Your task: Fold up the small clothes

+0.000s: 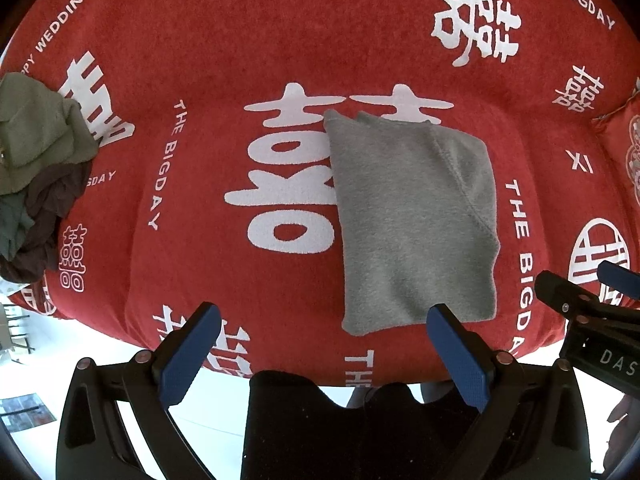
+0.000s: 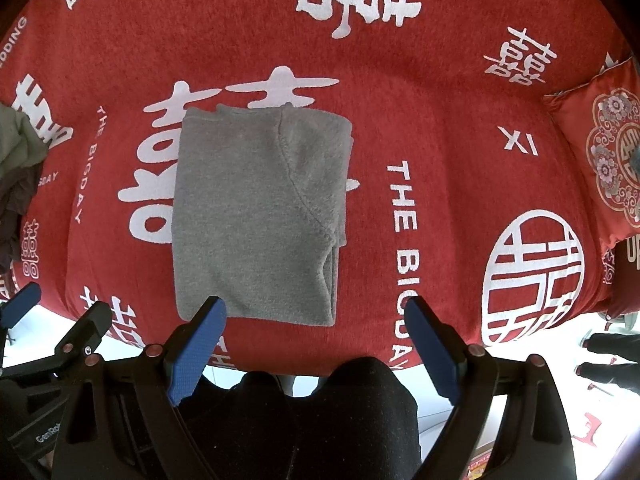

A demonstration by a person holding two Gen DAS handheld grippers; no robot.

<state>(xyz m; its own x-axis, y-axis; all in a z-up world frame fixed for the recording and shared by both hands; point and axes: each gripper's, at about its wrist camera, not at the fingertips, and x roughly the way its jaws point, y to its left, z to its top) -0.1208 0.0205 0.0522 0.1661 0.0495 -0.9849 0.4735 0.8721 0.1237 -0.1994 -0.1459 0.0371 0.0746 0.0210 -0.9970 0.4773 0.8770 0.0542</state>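
Note:
A grey garment (image 1: 412, 220) lies folded into a flat rectangle on the red blanket (image 1: 240, 40); it also shows in the right wrist view (image 2: 256, 216). My left gripper (image 1: 324, 316) is open and empty, held above the blanket's near edge, just short of the garment's near edge. My right gripper (image 2: 316, 308) is open and empty, also over the near edge, with its left fingertip over the garment's near left corner. The right gripper shows at the right edge of the left wrist view (image 1: 580, 292).
A pile of unfolded green and dark clothes (image 1: 36, 168) lies at the blanket's left edge. A red embroidered cushion (image 2: 600, 160) sits at the right. White floor lies below the near edge. The person's dark-clothed legs (image 2: 340, 412) are below the grippers.

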